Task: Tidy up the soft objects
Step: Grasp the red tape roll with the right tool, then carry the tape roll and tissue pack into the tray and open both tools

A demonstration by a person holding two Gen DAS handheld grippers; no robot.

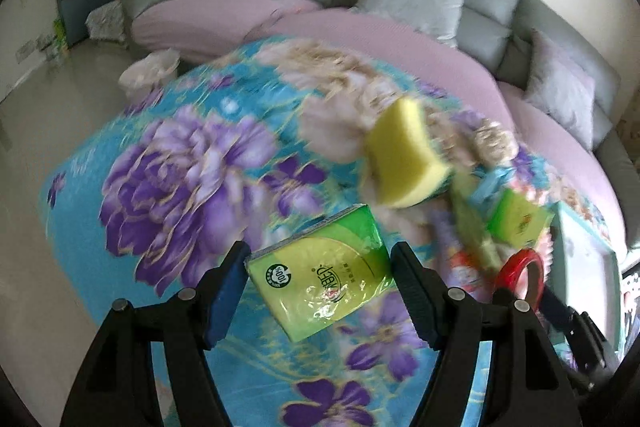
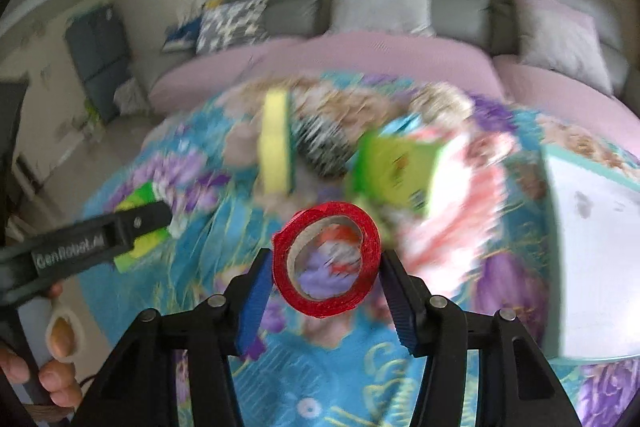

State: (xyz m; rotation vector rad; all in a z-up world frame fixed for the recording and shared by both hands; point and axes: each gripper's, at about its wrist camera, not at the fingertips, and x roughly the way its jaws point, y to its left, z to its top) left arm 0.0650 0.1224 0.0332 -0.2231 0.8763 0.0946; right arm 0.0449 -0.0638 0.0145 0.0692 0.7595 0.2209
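With the left hand-held gripper [image 1: 318, 291] clamped on a green plastic-wrapped tissue pack [image 1: 320, 269] and the right hand-held gripper [image 2: 326, 287] clamped on a red tape roll [image 2: 326, 259], sorting appears partial: ahead of both, a yellow sponge [image 1: 404, 155] remains on the floral-covered counter [image 1: 180, 147].

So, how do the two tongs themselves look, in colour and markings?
Both tongs, left and right, are black plastic with blue ribbed pads and round silver pins at the joints. In the right wrist view the left one shows pale "GenRobot" lettering on its side.
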